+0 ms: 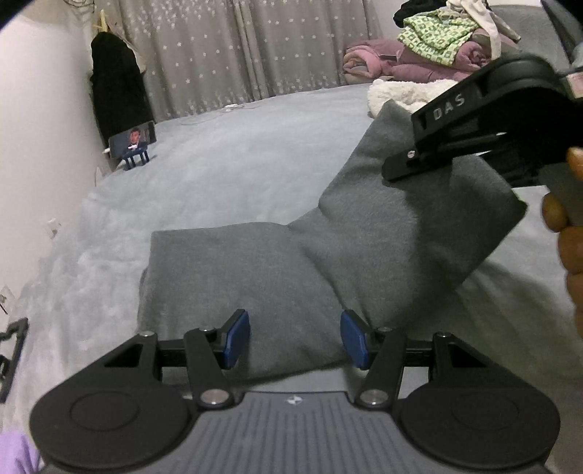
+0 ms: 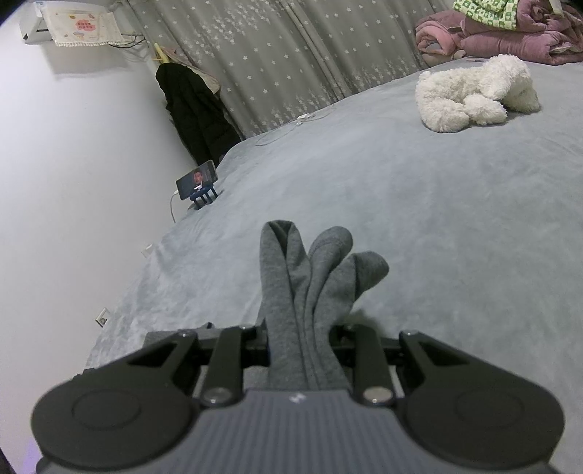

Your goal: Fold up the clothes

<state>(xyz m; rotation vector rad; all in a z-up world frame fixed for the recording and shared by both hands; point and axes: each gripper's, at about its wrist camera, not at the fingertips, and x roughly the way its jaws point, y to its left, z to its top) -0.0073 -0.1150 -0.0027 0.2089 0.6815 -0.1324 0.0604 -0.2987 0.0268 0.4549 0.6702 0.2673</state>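
Blue-padded fingers (image 1: 238, 339) of my left gripper (image 1: 295, 339) are standing spread apart right in front of the lens, grasping nothing, and they are hovering over the near edge of the grey garment (image 1: 277, 277). I am seeing that garment lying partly folded on the grey bed (image 1: 237, 164), with one end rising off the bedding toward the upper right. My right gripper (image 1: 400, 171) is reaching in there from the right side, black and marked with pale letters, and a hand (image 1: 568, 233) is showing at the frame's edge behind it.

Through the right wrist camera, the right gripper's fingers are clenched around bunched folds of the grey garment, which are sticking up and forward between them; the pads themselves are hidden by cloth.

Farther off on the bed, a fluffy white item (image 2: 473, 94) is lying well apart from the garment. A phone (image 2: 196, 180) is sitting on a small stand near the wall, and a heap of pink bedding (image 2: 510, 32) is lying by the star-patterned curtains (image 2: 291, 54).
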